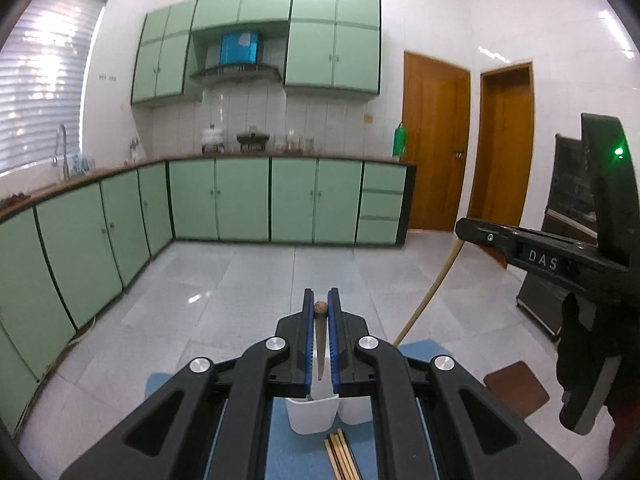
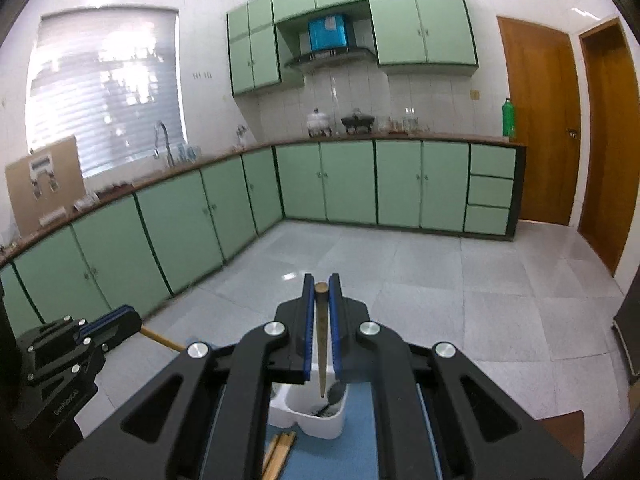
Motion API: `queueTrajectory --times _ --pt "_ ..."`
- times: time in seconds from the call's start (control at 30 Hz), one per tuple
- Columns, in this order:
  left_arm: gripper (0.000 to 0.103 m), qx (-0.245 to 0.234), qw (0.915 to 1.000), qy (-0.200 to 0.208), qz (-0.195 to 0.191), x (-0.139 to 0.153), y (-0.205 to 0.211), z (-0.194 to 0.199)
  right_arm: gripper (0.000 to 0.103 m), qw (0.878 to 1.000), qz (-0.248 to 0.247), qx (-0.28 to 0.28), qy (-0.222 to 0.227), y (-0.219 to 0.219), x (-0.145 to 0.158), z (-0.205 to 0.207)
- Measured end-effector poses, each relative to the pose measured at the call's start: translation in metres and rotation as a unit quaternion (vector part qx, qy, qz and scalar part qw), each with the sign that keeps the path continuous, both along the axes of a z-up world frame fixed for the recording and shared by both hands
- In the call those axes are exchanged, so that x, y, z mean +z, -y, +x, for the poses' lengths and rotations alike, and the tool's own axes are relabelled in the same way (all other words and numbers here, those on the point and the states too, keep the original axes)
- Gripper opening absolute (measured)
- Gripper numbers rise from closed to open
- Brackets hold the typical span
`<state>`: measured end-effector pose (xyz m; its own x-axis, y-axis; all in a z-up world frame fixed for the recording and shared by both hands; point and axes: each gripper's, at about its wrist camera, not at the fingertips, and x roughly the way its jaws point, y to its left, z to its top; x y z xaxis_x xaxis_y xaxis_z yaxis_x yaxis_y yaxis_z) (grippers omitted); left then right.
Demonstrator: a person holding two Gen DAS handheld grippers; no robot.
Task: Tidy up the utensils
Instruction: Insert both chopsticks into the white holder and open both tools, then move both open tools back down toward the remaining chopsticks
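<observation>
- The kitchen was bright, lit mostly by daylight through the slatted window blind (image 2: 105, 88), which was blown out to white in places.
- Glare patches sat on the glossy floor tiles (image 1: 195, 299) and the wall tiles.
- My fisheye lenses bowed the cabinets (image 2: 168, 236) and doors, with dark vignetting in every corner.
- The far counter looked soft and slightly smeared; my hand-held gripper's near parts were crisper.

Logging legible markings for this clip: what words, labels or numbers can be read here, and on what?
"DAS": on the side of the right gripper, seen from the left wrist view.
Small light lettering on the body of the left gripper, right wrist view: too blurred to read.
Label on the blue box under the upper cabinets: unreadable.
</observation>
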<state>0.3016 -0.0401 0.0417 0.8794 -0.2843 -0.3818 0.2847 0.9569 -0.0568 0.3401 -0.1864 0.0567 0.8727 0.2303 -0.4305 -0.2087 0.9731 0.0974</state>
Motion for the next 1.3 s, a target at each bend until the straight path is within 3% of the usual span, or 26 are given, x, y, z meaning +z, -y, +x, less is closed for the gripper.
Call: queueTrajectory --times 0.1,0.13,0.2,0.23,0.3,0.4,0.5,0.57,0.67,1.0,1.13,1.3 --pt "0.007 0.000 0.9996 -0.028 0.002 -0.015 0.003 0.018 0.009 0.999 0.012 0.009 -0.035 -0.001 -0.022 0.016" --pt "0.007 0.000 0.9995 -0.032 0.000 -0.018 0.003 0.020 0.016 0.999 0.016 0.009 -0.037 -0.002 -0.026 0.017" --pt "0.017 -0.003 0.9994 -0.034 -0.003 -0.022 0.002 0.017 0.030 0.999 0.022 0.005 -0.034 0.000 -0.029 0.013" --pt "0.026 -0.003 0.9995 -0.032 -0.002 -0.022 0.001 0.014 0.035 0.999 0.022 0.001 -0.028 0.003 -0.030 0.008" --pt "0.031 -0.001 0.9996 -0.028 0.000 -0.022 -0.002 0.007 0.039 1.000 0.016 -0.005 -0.021 0.006 -0.030 -0.002" --pt "0.035 -0.003 0.9997 -0.023 -0.007 -0.020 -0.007 -0.010 0.054 1.000 0.010 -0.020 -0.009 0.014 -0.033 -0.028" --pt "0.046 0.005 0.9999 -0.015 -0.003 -0.024 -0.015 -0.037 0.066 1.000 0.005 -0.031 -0.002 0.017 -0.041 -0.054" --pt "0.052 0.007 0.9998 -0.018 -0.001 -0.030 -0.019 -0.052 0.076 0.999 -0.003 -0.040 -0.002 0.019 -0.055 -0.078" --pt "0.057 0.017 0.9994 -0.031 0.001 -0.051 -0.026 -0.080 0.083 0.999 -0.005 -0.044 -0.018 0.017 -0.085 -0.113" --pt "0.063 0.049 0.9867 -0.152 0.032 -0.164 -0.037 -0.129 0.084 0.990 -0.002 -0.058 -0.127 -0.006 -0.199 -0.181" --pt "0.063 0.054 0.9782 -0.196 0.041 -0.201 -0.043 -0.140 0.084 0.986 -0.003 -0.047 -0.159 -0.024 -0.227 -0.195" --pt "0.064 0.066 0.9710 -0.225 0.047 -0.227 -0.048 -0.150 0.084 0.981 -0.014 -0.030 -0.192 -0.046 -0.252 -0.198"
